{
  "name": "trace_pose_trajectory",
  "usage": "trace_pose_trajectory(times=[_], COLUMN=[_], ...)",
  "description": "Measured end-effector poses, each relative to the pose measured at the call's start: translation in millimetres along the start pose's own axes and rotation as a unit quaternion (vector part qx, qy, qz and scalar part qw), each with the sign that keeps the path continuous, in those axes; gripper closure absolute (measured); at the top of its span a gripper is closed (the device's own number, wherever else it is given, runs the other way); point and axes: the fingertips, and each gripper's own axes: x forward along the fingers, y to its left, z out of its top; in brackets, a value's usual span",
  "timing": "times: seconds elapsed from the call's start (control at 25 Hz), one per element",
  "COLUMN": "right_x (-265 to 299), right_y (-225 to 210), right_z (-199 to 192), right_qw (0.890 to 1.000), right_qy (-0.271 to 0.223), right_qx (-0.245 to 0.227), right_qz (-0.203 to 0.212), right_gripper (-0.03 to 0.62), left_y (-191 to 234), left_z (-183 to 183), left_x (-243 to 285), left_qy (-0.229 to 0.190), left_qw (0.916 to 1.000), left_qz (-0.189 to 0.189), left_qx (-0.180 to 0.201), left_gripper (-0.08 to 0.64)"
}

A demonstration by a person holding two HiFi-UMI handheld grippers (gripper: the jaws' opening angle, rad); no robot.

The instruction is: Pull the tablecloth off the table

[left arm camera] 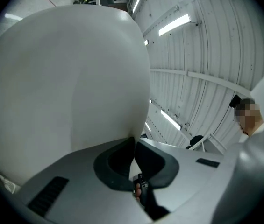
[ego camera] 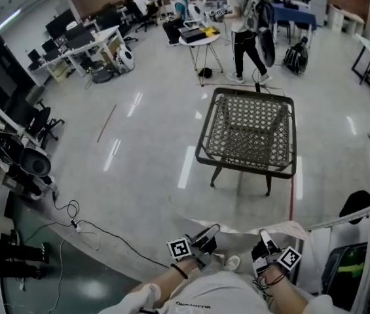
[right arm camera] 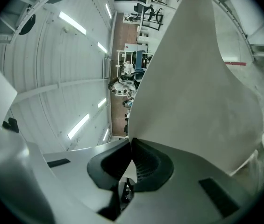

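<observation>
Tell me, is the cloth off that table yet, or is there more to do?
It looks done: the table stands with its woven top bare. The tablecloth is pinched in both the left gripper and the right gripper, close to the person and clear of the table. All that seems left is setting the tablecloth down somewhere.

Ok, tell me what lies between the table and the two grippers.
Head view: only floor past the table, then the tablecloth itself, clamped in the left gripper and right gripper.
</observation>
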Motion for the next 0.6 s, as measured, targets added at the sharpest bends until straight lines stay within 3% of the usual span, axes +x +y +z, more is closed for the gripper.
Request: trace_pose_trajectory(times=[0.2, 0.6], right_x=[10.2, 7.9], right_y=[5.2, 7.7], right_z=[3.4, 8.5], right_qw=[1.0, 1.0], right_qy=[0.004, -0.001], right_qx=[-0.009, -0.01], right_qz=[0.012, 0.0], right_gripper=[0.581, 0.581], left_y=[-2.7, -13.3], left_z=[13.6, 19.4], left_x=[2.9, 9.9], left_qy=[-0.01, -0.016], left_qw=[0.9998, 0.9995], left_qz=[-0.008, -0.02], left_qx=[0.018, 0.017], left_gripper=[0.557, 0.557])
